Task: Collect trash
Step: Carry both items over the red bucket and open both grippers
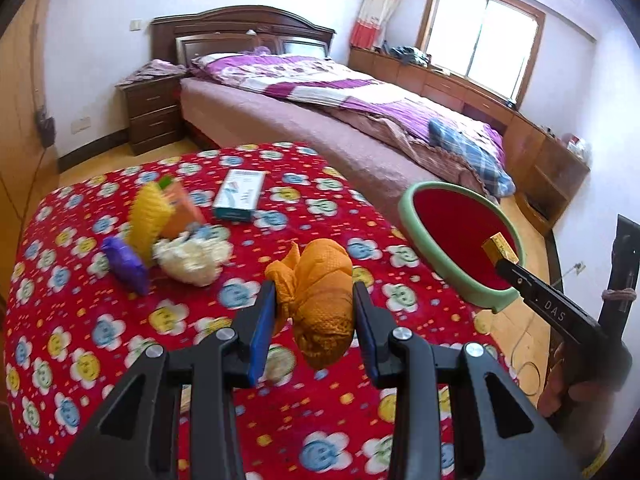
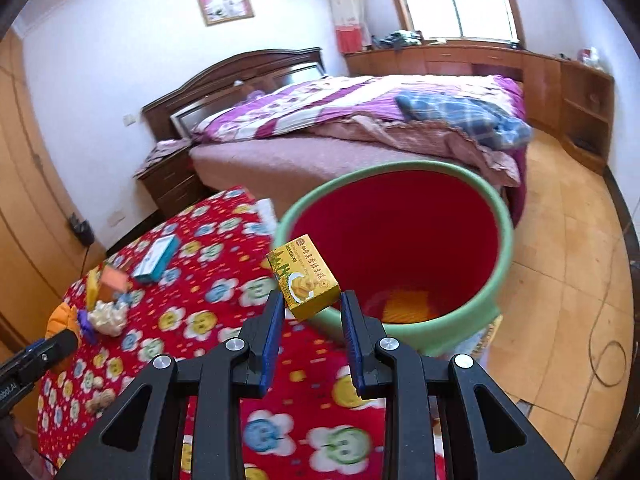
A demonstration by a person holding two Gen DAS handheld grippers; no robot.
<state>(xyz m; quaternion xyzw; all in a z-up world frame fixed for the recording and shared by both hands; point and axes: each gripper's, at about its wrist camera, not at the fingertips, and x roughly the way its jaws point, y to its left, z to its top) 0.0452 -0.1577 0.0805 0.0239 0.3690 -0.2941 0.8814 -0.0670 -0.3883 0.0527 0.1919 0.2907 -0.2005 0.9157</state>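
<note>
My left gripper (image 1: 315, 300) is shut on an orange crumpled cloth wad (image 1: 318, 296), held above the red flowered table cover (image 1: 100, 344). My right gripper (image 2: 311, 307) is shut on a small yellow snack box (image 2: 304, 276) at the near rim of the green bin with a red inside (image 2: 404, 224); the box also shows in the left wrist view (image 1: 498, 248) over the bin (image 1: 460, 232). Loose trash lies on the table: a yellow net (image 1: 148, 216), a purple wad (image 1: 124, 264), a white wad (image 1: 188, 256), an orange carton (image 1: 184, 208) and a teal box (image 1: 240, 194).
A bed with a purple quilt (image 1: 320, 84) stands behind the table. A dark nightstand (image 1: 154, 112) is at its left. Wooden cabinets (image 1: 532, 148) run under the window. A cable (image 2: 608, 360) lies on the wooden floor to the right of the bin.
</note>
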